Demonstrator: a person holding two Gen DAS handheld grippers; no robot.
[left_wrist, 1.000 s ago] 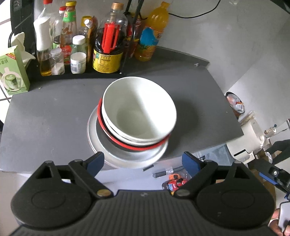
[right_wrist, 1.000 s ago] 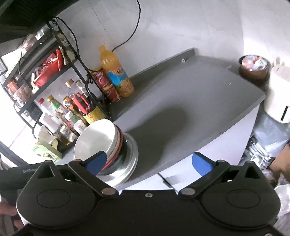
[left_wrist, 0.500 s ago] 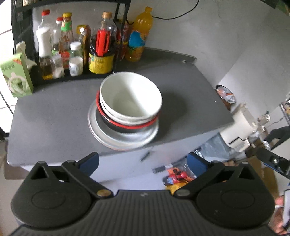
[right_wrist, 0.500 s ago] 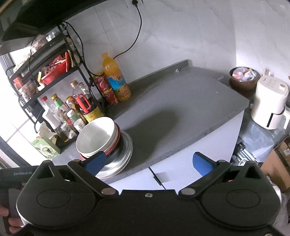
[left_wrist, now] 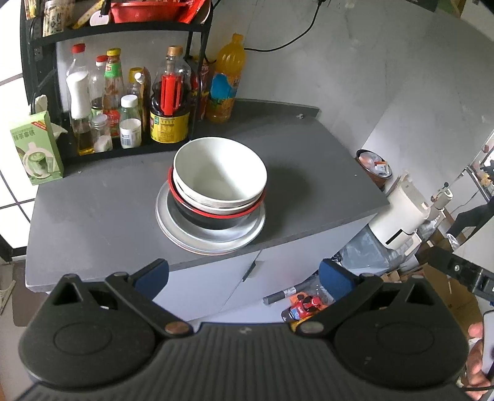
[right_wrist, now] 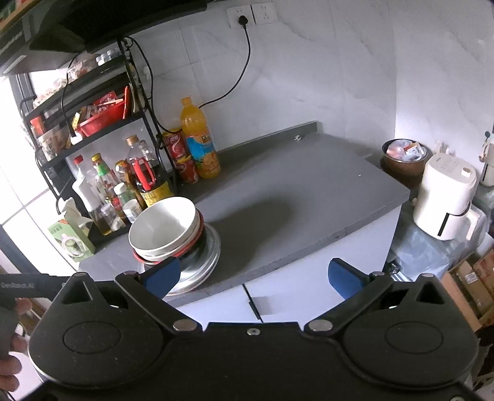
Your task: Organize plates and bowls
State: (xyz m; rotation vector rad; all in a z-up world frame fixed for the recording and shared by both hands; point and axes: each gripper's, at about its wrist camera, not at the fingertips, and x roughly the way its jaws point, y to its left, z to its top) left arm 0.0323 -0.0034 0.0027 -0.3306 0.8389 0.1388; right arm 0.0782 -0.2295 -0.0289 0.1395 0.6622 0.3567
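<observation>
Short of the counter (left_wrist: 92, 212), the left gripper (left_wrist: 244, 274) and right gripper (right_wrist: 253, 274) are gaping wide, holding nothing. Only the right view is showing the wall socket (right_wrist: 251, 15); the stacked bowls (left_wrist: 219, 182) are sitting on plates (left_wrist: 210, 237).

Daylight from the window (right_wrist: 18, 203) at left, blown out to white. Soft dark shadow on the worktop (right_wrist: 308, 197) right of the stacked bowls (right_wrist: 163, 228). Strong fisheye bending at edges, black vignette corners. Focus reasonably sharp, colours slightly washed.
</observation>
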